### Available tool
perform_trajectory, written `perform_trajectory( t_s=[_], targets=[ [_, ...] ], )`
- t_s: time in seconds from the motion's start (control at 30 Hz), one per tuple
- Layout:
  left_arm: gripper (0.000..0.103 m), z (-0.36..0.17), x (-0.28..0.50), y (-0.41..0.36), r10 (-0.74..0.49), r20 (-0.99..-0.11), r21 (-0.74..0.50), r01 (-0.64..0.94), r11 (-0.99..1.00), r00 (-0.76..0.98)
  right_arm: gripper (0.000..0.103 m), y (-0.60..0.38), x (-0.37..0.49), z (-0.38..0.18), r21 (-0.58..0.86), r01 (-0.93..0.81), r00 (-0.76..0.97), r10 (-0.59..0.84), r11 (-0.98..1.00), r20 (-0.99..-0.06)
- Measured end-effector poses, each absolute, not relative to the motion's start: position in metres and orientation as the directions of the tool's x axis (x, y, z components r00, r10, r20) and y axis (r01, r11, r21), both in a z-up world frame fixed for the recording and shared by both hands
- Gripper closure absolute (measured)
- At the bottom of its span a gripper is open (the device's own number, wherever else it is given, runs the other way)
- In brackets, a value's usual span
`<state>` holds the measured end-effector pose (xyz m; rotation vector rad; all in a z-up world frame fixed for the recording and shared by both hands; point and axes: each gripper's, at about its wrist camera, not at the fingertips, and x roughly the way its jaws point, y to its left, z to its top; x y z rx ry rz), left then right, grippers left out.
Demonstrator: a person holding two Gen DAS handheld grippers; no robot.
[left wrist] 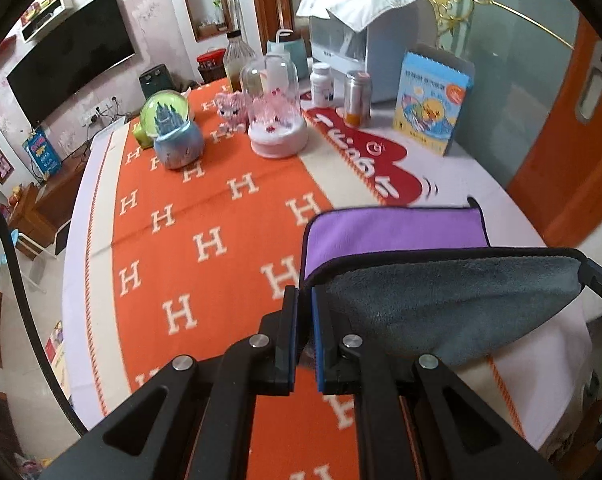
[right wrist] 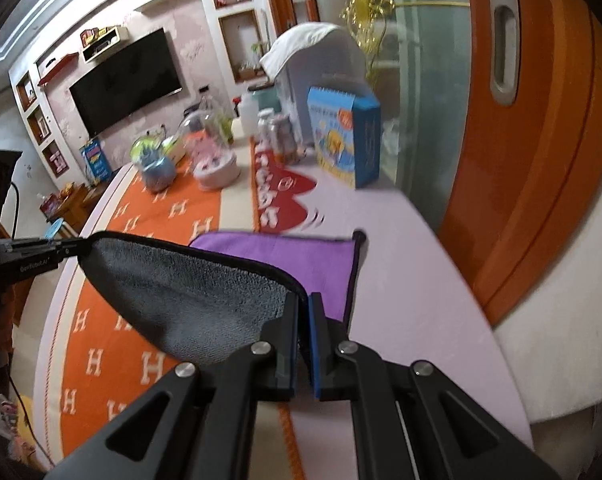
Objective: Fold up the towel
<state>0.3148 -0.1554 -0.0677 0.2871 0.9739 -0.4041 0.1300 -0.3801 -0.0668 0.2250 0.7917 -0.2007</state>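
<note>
The towel [left wrist: 397, 232] is purple on one side and grey on the other, with a dark hem. Its far part lies flat on the table, purple side up. Its near edge is lifted, grey side [left wrist: 453, 300] facing me. My left gripper [left wrist: 305, 300] is shut on the towel's near left corner. My right gripper [right wrist: 304, 307] is shut on the near right corner; it also shows at the right edge of the left wrist view [left wrist: 599, 280]. The towel [right wrist: 285, 256] hangs taut between both grippers above the table.
The table carries an orange cloth with H letters [left wrist: 205, 216] and a red heart mat [left wrist: 365, 152]. At the far end stand a snow globe [left wrist: 173, 132], a glass dome [left wrist: 275, 112], bottles [left wrist: 357, 96], a blue book [left wrist: 431, 104] and a white appliance [left wrist: 373, 40]. An orange door [right wrist: 541, 140] is to the right.
</note>
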Motion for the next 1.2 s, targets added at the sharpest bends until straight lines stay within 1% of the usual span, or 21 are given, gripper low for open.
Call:
perform_trajectory(
  t_s=[0.17, 0.43, 0.5, 0.57, 0.7, 0.77, 1.13, 1.2],
  targets=[
    [0.098, -0.085, 0.334, -0.167, -0.22, -0.825, 0.035, 0.435, 0.9, 0.52, 0.098, -0.389, 0.154, -0.072, 0.076, 0.279, 0.716, -0.155, 0.957, -0.68],
    [0.098, -0.12, 0.358, -0.179, -0.261, -0.784, -0.012, 0.406, 0.914, 0.564, 0.098, -0.4, 0.183, -0.099, -0.005, 0.285, 0.742, -0.224, 0.958, -0.632],
    [0.098, -0.13, 0.365, -0.184, -0.238, -0.783, 0.014, 0.4, 0.916, 0.574, 0.098, -0.402, 0.189, -0.107, -0.023, 0.281, 0.741, -0.233, 0.959, -0.629],
    [0.098, -0.14, 0.371, -0.187, -0.235, -0.786, 0.015, 0.397, 0.918, 0.572, 0.098, -0.403, 0.194, -0.114, -0.037, 0.28, 0.741, -0.24, 0.959, -0.627],
    [0.098, -0.16, 0.383, -0.186, -0.262, -0.787, -0.048, 0.368, 0.929, 0.558, 0.098, -0.401, 0.202, -0.13, -0.098, 0.258, 0.754, -0.264, 0.961, -0.602],
    [0.098, -0.165, 0.387, -0.187, -0.26, -0.787, -0.049, 0.362, 0.931, 0.56, 0.098, -0.401, 0.207, -0.137, -0.116, 0.248, 0.752, -0.266, 0.962, -0.603],
    [0.097, -0.178, 0.394, -0.192, -0.282, -0.759, -0.087, 0.339, 0.937, 0.586, 0.097, -0.412, 0.217, -0.16, -0.102, 0.274, 0.751, -0.279, 0.956, -0.599],
    [0.097, -0.18, 0.395, -0.194, -0.283, -0.763, -0.086, 0.342, 0.936, 0.581, 0.095, -0.413, 0.217, -0.162, -0.098, 0.278, 0.749, -0.279, 0.956, -0.601]
  ],
)
